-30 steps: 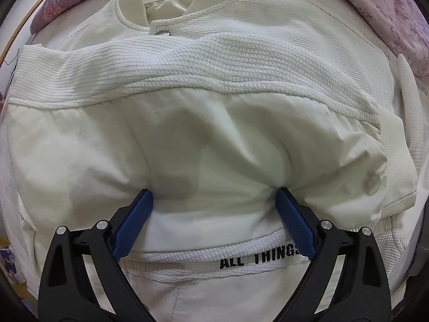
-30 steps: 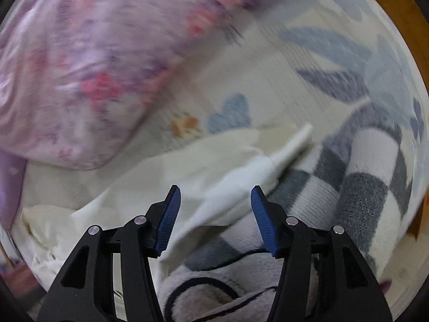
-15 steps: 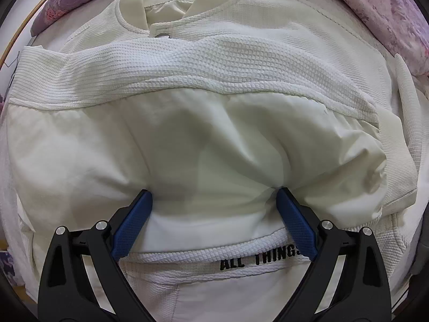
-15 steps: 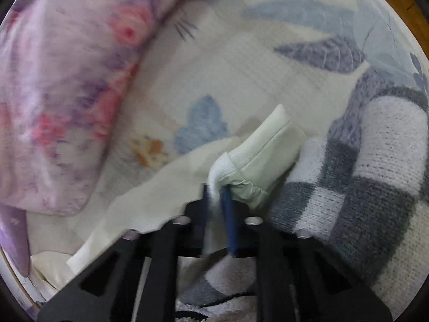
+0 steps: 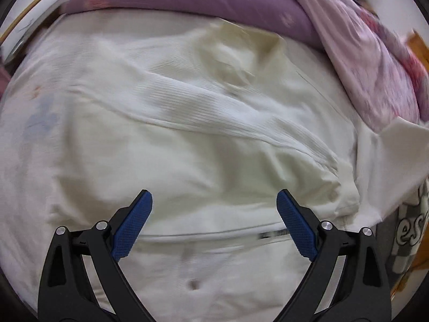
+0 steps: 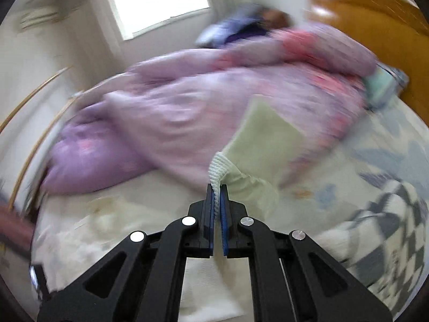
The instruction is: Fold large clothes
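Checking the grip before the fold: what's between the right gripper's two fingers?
The jacket's ribbed cuff, pinched between the right gripper's shut fingers, shown in the right wrist view.

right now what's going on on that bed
A person with a handheld gripper in each hand is folding a cream jacket spread on the bed. The right gripper is shut on the jacket's ribbed cuff and holds the sleeve in the air in front of a purple floral duvet. The left gripper is open over the jacket's body, gripping nothing. A checkered knit lies to the side.
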The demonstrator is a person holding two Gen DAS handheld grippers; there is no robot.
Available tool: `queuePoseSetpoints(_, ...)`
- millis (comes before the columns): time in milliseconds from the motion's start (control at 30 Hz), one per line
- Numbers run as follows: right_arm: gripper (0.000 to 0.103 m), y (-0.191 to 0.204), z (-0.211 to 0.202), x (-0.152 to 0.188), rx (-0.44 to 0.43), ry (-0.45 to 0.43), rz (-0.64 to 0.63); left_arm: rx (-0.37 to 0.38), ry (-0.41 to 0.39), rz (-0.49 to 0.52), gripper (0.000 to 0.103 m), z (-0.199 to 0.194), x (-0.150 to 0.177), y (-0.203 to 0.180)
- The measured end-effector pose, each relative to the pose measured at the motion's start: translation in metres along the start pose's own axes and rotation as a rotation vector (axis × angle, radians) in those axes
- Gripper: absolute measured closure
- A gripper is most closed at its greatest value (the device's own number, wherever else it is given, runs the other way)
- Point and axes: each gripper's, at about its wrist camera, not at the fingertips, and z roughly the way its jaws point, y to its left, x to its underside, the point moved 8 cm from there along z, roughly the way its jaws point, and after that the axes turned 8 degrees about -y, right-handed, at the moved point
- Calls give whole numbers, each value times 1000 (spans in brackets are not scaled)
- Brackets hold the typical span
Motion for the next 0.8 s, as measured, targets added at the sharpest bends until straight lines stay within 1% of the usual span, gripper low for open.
queuePoseSetpoints(33, 99, 44, -5, 4, -60, -4, -42, -13, -13, -20, 10, -9, -1, 19)
queuePoseSetpoints(67, 99, 74, -6, 9, -105, 3, -69, -27, -21, -38, 10, -15, -4, 37)
queuePoseSetpoints(100, 99, 111, -8, 17, -155, 10, -104, -34, -23, -46, 10, -19, -7, 44)
queuePoseSetpoints(133, 99, 137, -8, 22, -185, 9, -126, -45, -28, -63, 10, -25, -8, 63)
queuePoseSetpoints(200, 99, 214, -7, 51, -295, 41, -184, -46, -35, -103, 10, -35, -9, 95)
queuePoseSetpoints(233, 99, 245, -5, 66, -327, 59, -197, -46, -35, -118, 10, -38, -11, 108)
queuePoseSetpoints(267, 99, 267, -3, 79, -362, 81, -204, -55, -34, -134, 10, -41, -12, 116)
queuePoseSetpoints(300, 99, 296, 1, 100, -407, 113, -212, -62, -35, -146, 10, -46, -12, 130)
queuePoseSetpoints(333, 99, 314, 4, 115, -426, 133, -219, -76, -39, -158, 10, -51, -10, 147)
queuePoseSetpoints(367, 98, 338, 10, 139, -455, 169, -234, -86, -39, -163, 10, -52, -8, 154)
queuePoseSetpoints(400, 95, 354, 18, 160, -467, 204, -251, -94, -38, -173, 10, -55, -5, 167)
queuePoseSetpoints(433, 94, 365, 29, 180, -454, 243, -277, -94, -39, -184, 10, -57, -3, 177)
queuePoseSetpoints(467, 93, 377, 46, 210, -431, 307, -310, -93, -39, -197, 10, -57, 0, 185)
queuePoseSetpoints(500, 93, 382, 57, 227, -423, 365, -321, -91, -37, -210, 10, -57, 2, 190)
queuePoseSetpoints(567, 93, 387, 63, 253, -409, 429, -341, -86, -29, -238, 10, -56, 7, 202)
queuePoseSetpoints(667, 91, 377, 59, 256, -422, 439, -279, -40, -33, -280, 10, -54, 9, 204)
queuePoseSetpoints(700, 90, 370, 55, 254, -424, 451, -250, -10, -38, -298, 10, -53, 8, 200)
queuePoseSetpoints(800, 82, 343, 40, 245, -448, 480, -188, 43, -66, -332, 10, -52, 0, 187)
